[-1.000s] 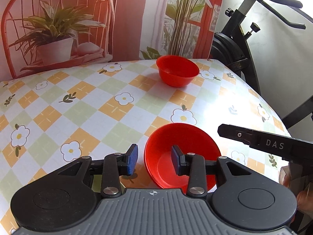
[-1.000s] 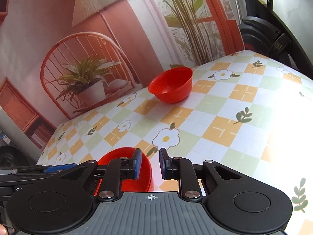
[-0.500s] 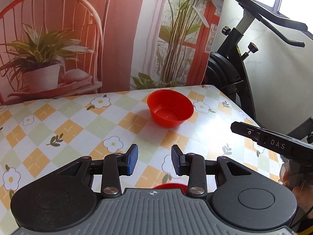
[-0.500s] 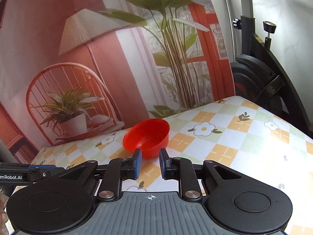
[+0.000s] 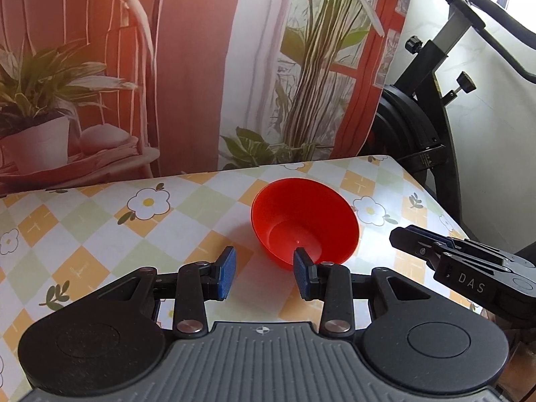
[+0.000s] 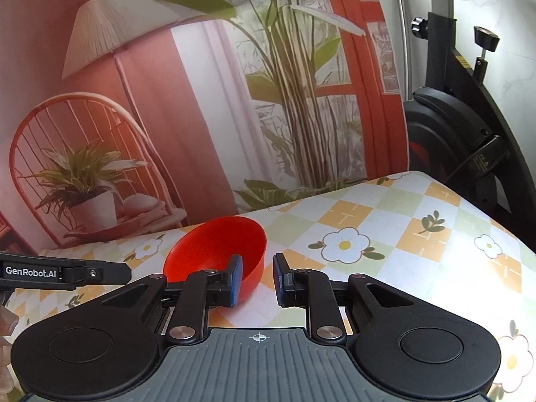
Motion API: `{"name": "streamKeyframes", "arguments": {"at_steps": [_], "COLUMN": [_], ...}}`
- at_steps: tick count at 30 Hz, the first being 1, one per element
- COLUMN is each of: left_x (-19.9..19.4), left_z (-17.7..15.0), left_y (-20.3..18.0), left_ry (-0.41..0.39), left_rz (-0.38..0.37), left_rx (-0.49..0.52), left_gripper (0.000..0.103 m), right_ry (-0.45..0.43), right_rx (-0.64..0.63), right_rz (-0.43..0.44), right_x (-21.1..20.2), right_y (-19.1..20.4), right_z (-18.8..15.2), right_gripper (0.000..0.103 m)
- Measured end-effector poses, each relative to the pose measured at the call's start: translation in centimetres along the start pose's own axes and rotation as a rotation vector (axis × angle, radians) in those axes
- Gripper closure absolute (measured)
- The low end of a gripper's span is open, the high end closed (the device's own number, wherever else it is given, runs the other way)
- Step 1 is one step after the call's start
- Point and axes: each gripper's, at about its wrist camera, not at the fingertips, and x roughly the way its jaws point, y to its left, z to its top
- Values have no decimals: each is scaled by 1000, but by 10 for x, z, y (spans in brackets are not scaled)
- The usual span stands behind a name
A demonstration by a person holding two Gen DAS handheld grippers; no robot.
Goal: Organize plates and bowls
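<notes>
On the table [image 5: 100, 227], covered with a checkered flower-print cloth, a single red bowl [image 5: 303, 221] sits upright toward the far right part of the surface, empty inside. Left gripper [image 5: 263, 276] hovers just near of it, fingers spread apart, nothing between them; its right blue pad [image 5: 302, 278] overlaps the bowl's near rim in the left wrist view, contact cannot be told. Left pad lines up over bare cloth left of the bowl. Right gripper [image 6: 256, 279] is also released, gap narrower, holding nothing. In the right wrist view the bowl [image 6: 214, 248] lies just beyond and left of its left finger [image 6: 234, 279], which overlaps the bowl's near right wall; touching or not, unclear. The right gripper's fingers show at the right edge of the left wrist view, marked DAS, right of the bowl and apart from it. The left gripper's finger, marked GenRobot.AI, shows at the left edge of the right wrist view, left of the bowl. Behind the table hangs a printed backdrop [image 6: 201, 100] with chair, potted plant, lamp. An exercise bike [image 5: 432, 127] stands at the far right past the table edge. Part of a hand [image 6: 5, 338] shows at the left edge of the right wrist view.
</notes>
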Motion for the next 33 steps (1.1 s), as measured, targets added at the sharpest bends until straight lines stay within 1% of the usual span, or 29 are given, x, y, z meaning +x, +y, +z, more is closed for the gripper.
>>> {"name": "streamKeyframes", "arguments": {"at_steps": [5,10,12,14,17,19,21,22,23,24,27,29,33], "left_x": [25,42,48,55,62,64,67,68,68,67,62,57,42], "left_z": [8,15,15,13,10,11,12,12,12,12,9,6,1], "left_y": [6,4,5,4,4,5,5,4,2,0,0,3,3], "left_ry": [4,-3,5,22,32,37,40,38,34,26,22,27,16], "left_rz": [9,-4,-14,-18,-3,-12,-21,-25,-13,6,6,-3,-9], "left_rx": [-10,-11,-21,-22,-15,-25,-31,-26,-13,4,5,-10,-12], "left_gripper": [64,64,64,64,64,65,67,76,83,85,86,86,86], "right_ry": [21,35,40,38,39,38,37,39,40,39,35,32,16], "right_rx": [23,33,39,40,38,39,42,48,53,57,66,67,61], "right_rz": [2,-6,-4,-8,-5,-1,-2,-2,-5,-8,-4,4,8], "right_x": [27,45,49,51,52,52,53,53,54,54,48,43,28], "right_y": [0,-3,-4,-3,-2,-1,-1,-1,-1,-1,0,0,7], "right_z": [0,-2,-4,-5,-6,-6,-6,-6,-7,-7,-8,-8,-9], "right_gripper": [83,83,83,86,88,88,89,90,91,91,91,93,94]}}
